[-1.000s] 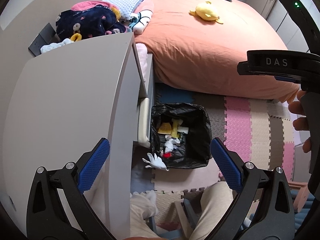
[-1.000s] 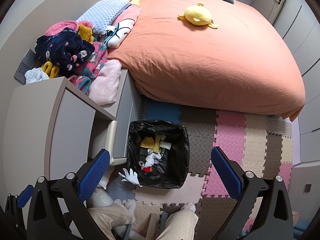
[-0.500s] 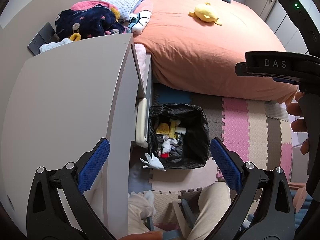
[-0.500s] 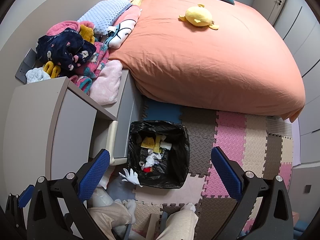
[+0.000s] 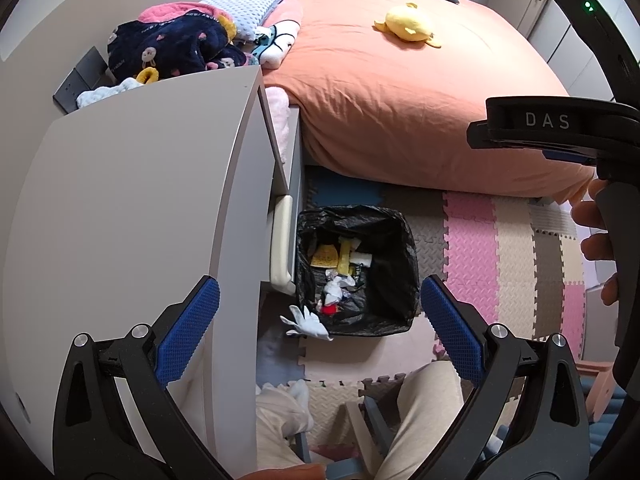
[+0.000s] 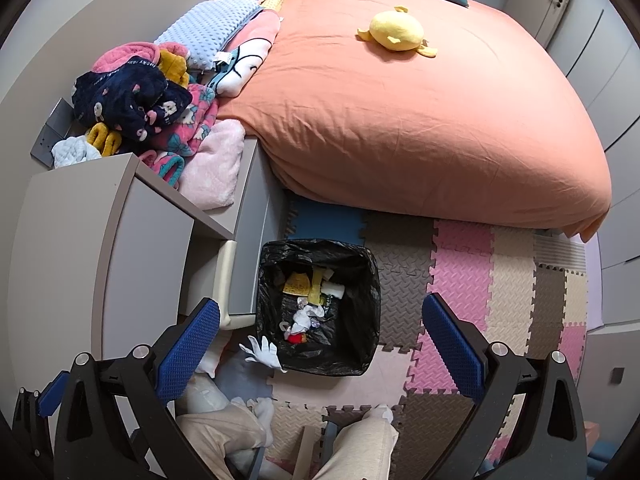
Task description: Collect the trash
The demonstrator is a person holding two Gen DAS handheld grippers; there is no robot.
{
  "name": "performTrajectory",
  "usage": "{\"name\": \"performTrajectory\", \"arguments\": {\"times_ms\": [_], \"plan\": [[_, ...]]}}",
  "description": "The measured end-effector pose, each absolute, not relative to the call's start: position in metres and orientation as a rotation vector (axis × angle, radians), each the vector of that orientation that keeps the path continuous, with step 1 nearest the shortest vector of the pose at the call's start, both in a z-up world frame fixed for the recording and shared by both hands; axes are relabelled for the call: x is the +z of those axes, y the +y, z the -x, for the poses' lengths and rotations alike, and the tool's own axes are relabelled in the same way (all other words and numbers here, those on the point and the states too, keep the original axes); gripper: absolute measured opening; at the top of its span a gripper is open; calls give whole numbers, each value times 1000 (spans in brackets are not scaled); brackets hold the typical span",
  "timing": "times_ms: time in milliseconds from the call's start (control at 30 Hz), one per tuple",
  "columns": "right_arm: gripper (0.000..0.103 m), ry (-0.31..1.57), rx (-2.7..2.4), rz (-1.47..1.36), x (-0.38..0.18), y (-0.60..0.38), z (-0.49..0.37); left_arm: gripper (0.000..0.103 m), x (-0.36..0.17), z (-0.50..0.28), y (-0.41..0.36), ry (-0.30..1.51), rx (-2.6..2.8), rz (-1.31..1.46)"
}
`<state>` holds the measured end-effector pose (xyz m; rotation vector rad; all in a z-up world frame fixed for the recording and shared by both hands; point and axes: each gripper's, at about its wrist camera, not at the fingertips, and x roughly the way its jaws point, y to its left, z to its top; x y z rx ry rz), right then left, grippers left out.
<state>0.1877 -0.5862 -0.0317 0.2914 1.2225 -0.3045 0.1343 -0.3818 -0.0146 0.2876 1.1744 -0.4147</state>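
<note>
With both grippers, left [image 5: 320, 328] and right [image 6: 320, 340], spread wide and empty above the bin [image 6: 370, 280], lower one squarely over the white glove [image 6: 262, 351] touching the bin's near-left corner.

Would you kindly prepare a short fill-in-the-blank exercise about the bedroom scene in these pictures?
1. The black-lined trash bin stands on the foam-tile ____.
2. The white glove hangs over the bin's ____.
3. The yellow plush toy lies on the ____ bedspread.
4. The fingers of the left gripper and the right gripper stand ____, holding nothing.

Missing words: floor; rim; orange; open
</note>
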Motion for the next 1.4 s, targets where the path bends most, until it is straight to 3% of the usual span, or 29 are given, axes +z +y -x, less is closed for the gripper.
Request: {"name": "performTrajectory", "arguments": {"times_ms": [1400], "plan": [[101, 1235, -305, -290, -37, -586, -181, 97, -16, -130, -382, 1174, -427, -314]]}}
